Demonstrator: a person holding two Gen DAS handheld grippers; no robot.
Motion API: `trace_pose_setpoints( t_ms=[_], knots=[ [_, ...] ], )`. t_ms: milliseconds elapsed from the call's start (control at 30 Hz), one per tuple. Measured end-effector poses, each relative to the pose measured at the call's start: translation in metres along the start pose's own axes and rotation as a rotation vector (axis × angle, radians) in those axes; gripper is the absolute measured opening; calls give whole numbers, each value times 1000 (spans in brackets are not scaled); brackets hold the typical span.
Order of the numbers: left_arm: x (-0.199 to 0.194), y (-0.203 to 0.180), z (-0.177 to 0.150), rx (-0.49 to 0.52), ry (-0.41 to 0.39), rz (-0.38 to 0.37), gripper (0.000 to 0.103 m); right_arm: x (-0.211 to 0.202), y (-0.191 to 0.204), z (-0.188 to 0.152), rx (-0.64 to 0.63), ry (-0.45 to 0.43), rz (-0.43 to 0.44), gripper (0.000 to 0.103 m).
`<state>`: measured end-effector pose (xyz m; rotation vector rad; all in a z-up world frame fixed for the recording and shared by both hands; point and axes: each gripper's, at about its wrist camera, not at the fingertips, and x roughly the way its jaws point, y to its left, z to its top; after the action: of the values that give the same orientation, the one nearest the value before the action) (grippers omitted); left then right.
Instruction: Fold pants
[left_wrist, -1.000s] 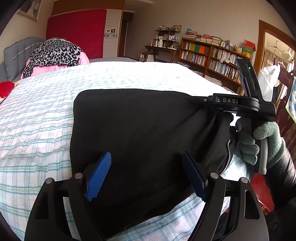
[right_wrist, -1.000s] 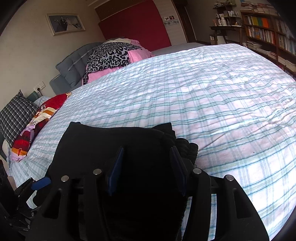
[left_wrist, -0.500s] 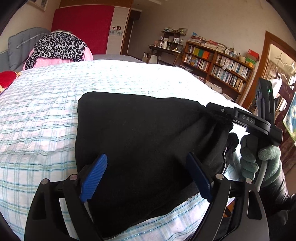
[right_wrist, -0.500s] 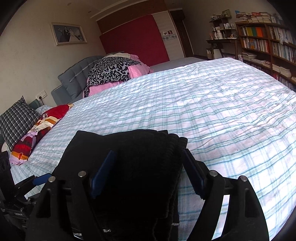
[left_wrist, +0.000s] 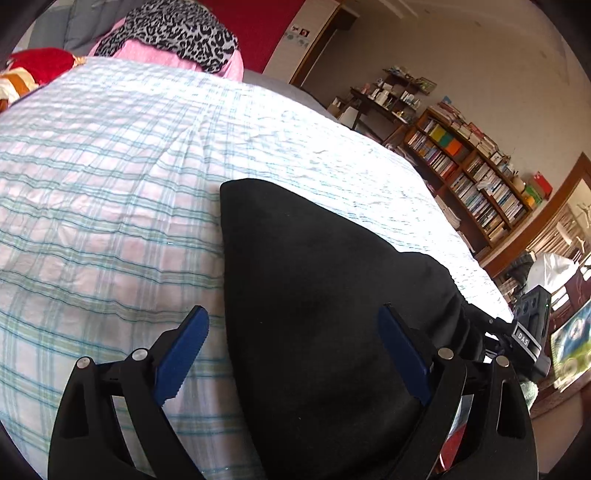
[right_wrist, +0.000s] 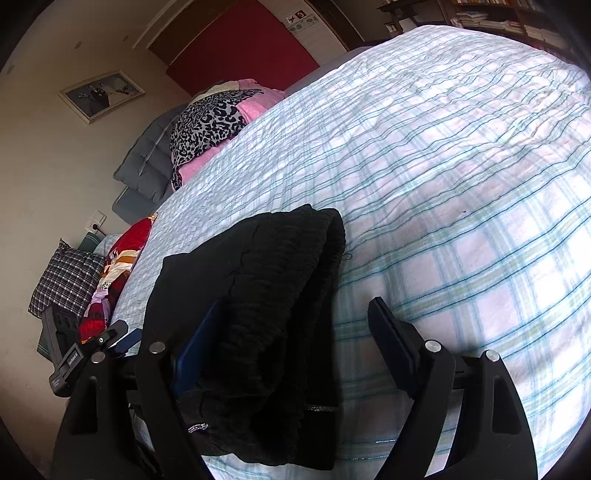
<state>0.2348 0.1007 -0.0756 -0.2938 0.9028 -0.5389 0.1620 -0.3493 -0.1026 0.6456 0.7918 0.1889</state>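
Observation:
The black pants (left_wrist: 325, 295) lie folded in a compact stack on the plaid bed cover (left_wrist: 110, 192), near the bed's front edge. My left gripper (left_wrist: 295, 354) is open, its blue pads straddling the stack's left edge with nothing held. In the right wrist view the pants (right_wrist: 258, 314) show their thick layered end. My right gripper (right_wrist: 295, 350) is open around that end, one finger (right_wrist: 199, 350) against the cloth, the other over bare cover. The right gripper also shows in the left wrist view (left_wrist: 517, 336) at the stack's far side.
A leopard-print and pink bedding pile (left_wrist: 177, 33) sits at the head of the bed. Red and plaid cushions (right_wrist: 110, 266) lie along the bed's left side. Bookshelves (left_wrist: 472, 173) stand beyond the bed's right side.
Both grippers have opened wider and tilted. The right gripper has let go of the pants' edge, and the stack now rests flat on the cover.

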Motion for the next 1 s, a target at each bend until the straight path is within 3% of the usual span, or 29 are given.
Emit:
trace_pose_setpoints(
  t_ms=[367, 700, 900, 1000],
  knots=[
    [26, 5, 0, -37, 114, -103, 92, 16, 5, 5, -2, 93, 77, 83],
    [27, -13, -5, 38, 157, -196, 84, 31, 22, 2, -31, 158, 104, 84],
    [25, -10, -2, 11, 167, -227, 68, 40, 29, 3, -57, 171, 99, 82],
    [22, -9, -3, 9, 155, -212, 59, 40, 32, 1, -83, 159, 81, 70]
  ],
)
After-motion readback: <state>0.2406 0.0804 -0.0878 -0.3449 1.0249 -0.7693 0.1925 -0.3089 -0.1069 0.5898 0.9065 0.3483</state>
